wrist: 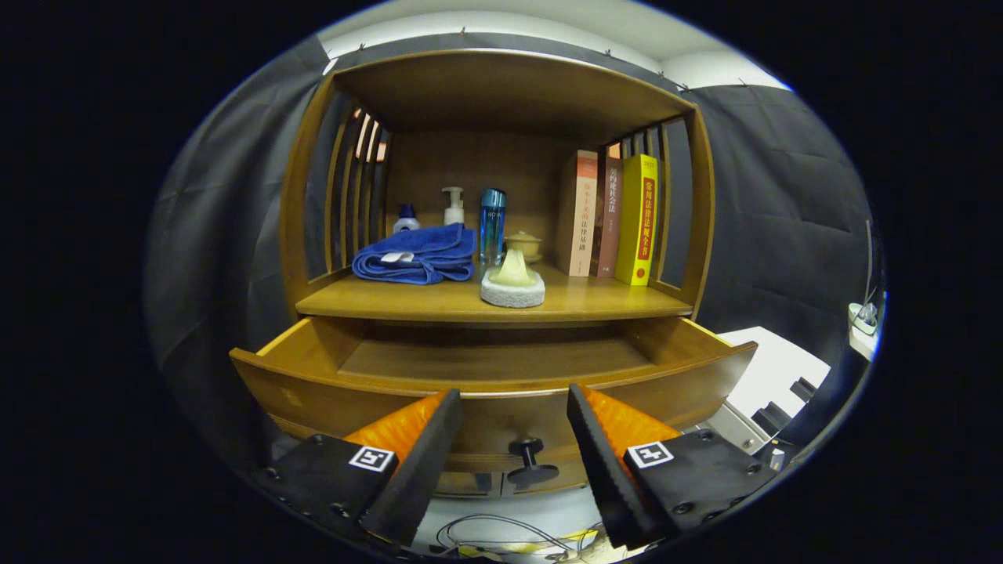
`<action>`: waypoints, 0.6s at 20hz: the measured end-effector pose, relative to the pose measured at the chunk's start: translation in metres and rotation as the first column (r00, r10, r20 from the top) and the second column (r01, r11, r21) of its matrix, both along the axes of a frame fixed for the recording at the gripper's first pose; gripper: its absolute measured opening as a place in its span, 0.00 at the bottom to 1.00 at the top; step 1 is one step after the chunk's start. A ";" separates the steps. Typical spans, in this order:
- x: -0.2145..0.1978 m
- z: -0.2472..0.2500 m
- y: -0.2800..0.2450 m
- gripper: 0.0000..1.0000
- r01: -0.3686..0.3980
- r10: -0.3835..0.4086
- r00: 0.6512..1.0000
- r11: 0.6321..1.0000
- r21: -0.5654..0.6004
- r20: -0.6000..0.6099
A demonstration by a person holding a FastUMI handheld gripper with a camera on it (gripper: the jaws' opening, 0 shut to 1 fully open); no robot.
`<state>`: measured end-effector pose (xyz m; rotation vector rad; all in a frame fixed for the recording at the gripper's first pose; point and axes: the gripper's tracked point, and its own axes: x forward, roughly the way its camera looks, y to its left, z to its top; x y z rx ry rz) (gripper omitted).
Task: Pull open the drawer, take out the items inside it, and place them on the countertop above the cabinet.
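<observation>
The drawer (pixel 494 368) is pulled out, just ahead of the gripper (pixel 513 411). Its front edge runs across past both fingers, and its dark knob (pixel 529 460) sits between them with room on each side. The fingers are spread wide and hold nothing. The inside of the drawer looks bare. Beyond it is the countertop (pixel 580 301), with a white sponge (pixel 512 286), a folded blue towel (pixel 417 254), bottles and books (pixel 611 215) on it.

Wooden drawer (pixel 501 368) pulled open across the lower middle of the frame, dark round knob (pixel 526 450) on its front, folded blue towel (pixel 419 254) and pale sponge (pixel 512 283) lying on the countertop (pixel 595 301) above, frame centre
</observation>
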<state>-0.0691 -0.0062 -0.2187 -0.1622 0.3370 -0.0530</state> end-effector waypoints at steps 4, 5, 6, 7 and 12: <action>0.018 -0.004 0.002 0.92 -0.012 0.012 1.000 1.000 -0.026 -0.016; 0.023 -0.006 0.002 0.93 -0.017 0.017 1.000 0.999 -0.031 -0.021; 0.027 -0.006 0.003 0.93 -0.021 0.020 1.000 0.999 -0.035 -0.022; 0.032 -0.008 0.003 0.93 -0.023 0.022 0.999 0.999 -0.034 -0.024; 0.060 -0.015 0.003 0.93 -0.018 0.017 0.999 1.000 -0.023 -0.030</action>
